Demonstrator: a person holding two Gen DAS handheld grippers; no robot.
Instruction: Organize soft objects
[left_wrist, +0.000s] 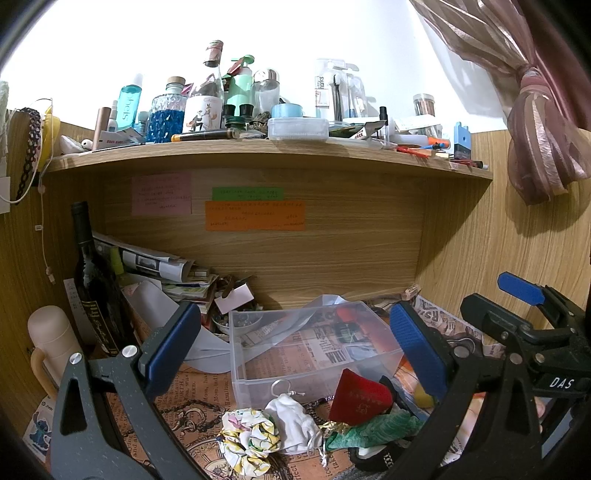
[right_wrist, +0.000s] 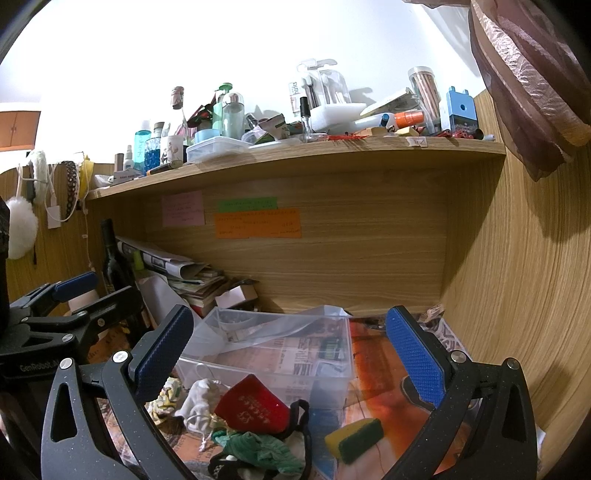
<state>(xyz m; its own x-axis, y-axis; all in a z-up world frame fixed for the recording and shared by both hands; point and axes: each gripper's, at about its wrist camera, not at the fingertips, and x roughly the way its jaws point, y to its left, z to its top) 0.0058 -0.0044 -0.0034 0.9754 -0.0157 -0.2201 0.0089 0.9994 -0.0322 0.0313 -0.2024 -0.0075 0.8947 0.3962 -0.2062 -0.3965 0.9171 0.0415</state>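
I am looking out over a cluttered wooden desk covered in printed newspaper-style paper. My left gripper (left_wrist: 295, 347) is released, its 2 blue-padded fingers spread wide with nothing between them. My right gripper (right_wrist: 290, 356) is likewise released and holds nothing; from the left camera it shows at the right edge.

Between both sets of fingers sits a clear rectangular plastic bin (left_wrist: 314, 350) (right_wrist: 273, 350), with a crumpled clear plastic sheet draped over its back rim.

The soft things lie in a loose heap on the desk just in front of the bin: a floral yellow-and-white fabric scrunchie (left_wrist: 249, 439) (right_wrist: 166, 398), a small white drawstring cloth pouch (left_wrist: 293, 421) (right_wrist: 199, 400), a red fabric pouch with gold lettering (left_wrist: 360, 400) (right_wrist: 253, 404) leaning against the bin's front wall, and a crumpled green cloth (left_wrist: 373, 428) (right_wrist: 266, 452) touching the red pouch. A yellow-and-green kitchen sponge (right_wrist: 354, 439) lies apart to the right of the heap, on the paper.

Behind the bin stand a dark wine bottle (left_wrist: 94, 284) and a stack of papers, under a wooden shelf (left_wrist: 258, 155) crowded with bottles.
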